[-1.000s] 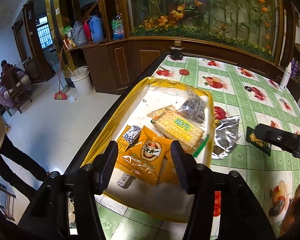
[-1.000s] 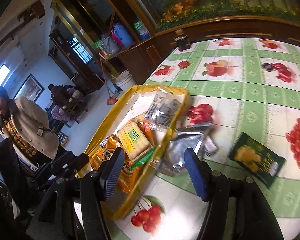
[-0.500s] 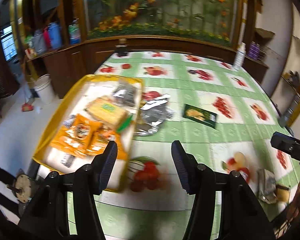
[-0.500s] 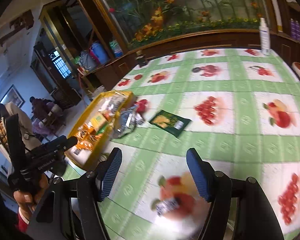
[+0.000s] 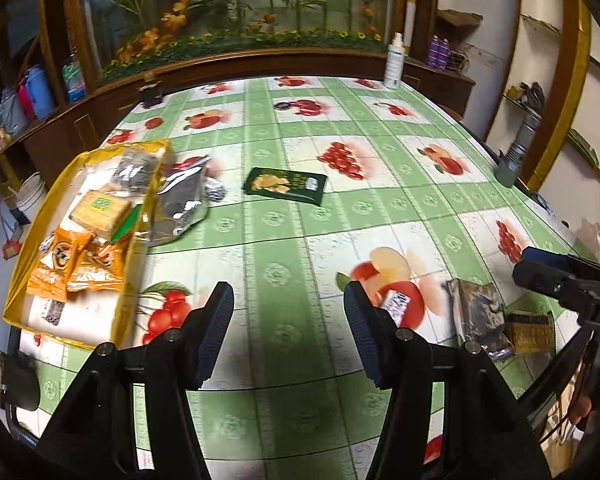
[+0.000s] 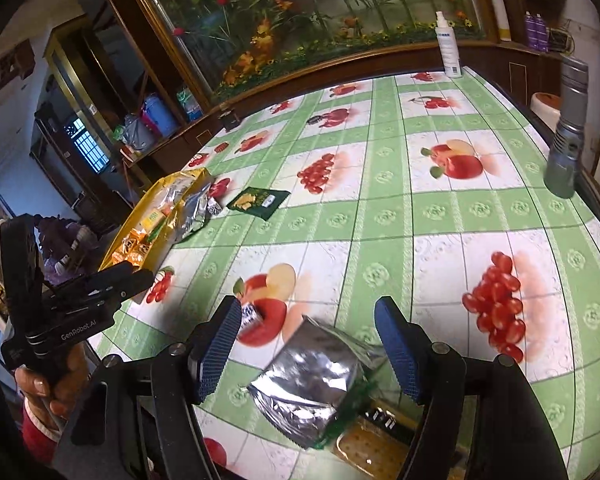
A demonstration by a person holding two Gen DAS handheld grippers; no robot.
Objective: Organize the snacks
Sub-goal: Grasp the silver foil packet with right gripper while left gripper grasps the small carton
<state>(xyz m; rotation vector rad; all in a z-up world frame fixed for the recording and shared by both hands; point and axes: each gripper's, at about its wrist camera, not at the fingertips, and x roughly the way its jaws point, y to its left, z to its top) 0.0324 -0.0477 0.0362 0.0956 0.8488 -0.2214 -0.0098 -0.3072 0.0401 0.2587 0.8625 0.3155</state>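
A table [image 5: 284, 216] under a green checked cloth with fruit prints carries the snacks, and around its far edge stand a white spray bottle [image 6: 447, 46], a small dark jar [image 5: 151, 94] and a grey flashlight [image 6: 566, 132] set on its head at the right rim. A dark green packet [image 5: 286, 185] lies alone in the middle of the cloth, with a crumpled silver bag [image 5: 180, 206] leaning against the wall of the yellow tray [image 5: 22, 256] at the left edge. Inside the tray lie orange packets [image 5: 74, 266], a pack of crackers [image 5: 100, 208] and a clear wrapper [image 5: 134, 170]. The left gripper [image 5: 288, 328] hangs over bare cloth, jaws apart and empty. The right gripper [image 6: 308, 350] has just been widening its jaws; they stand apart over a silver pouch [image 6: 314, 378] that rests on the table with neither pad touching it, a small blue-and-white sweet [image 6: 250, 316] just beside the left pad and a yellow packet [image 6: 364, 450] beneath the pouch's near corner.
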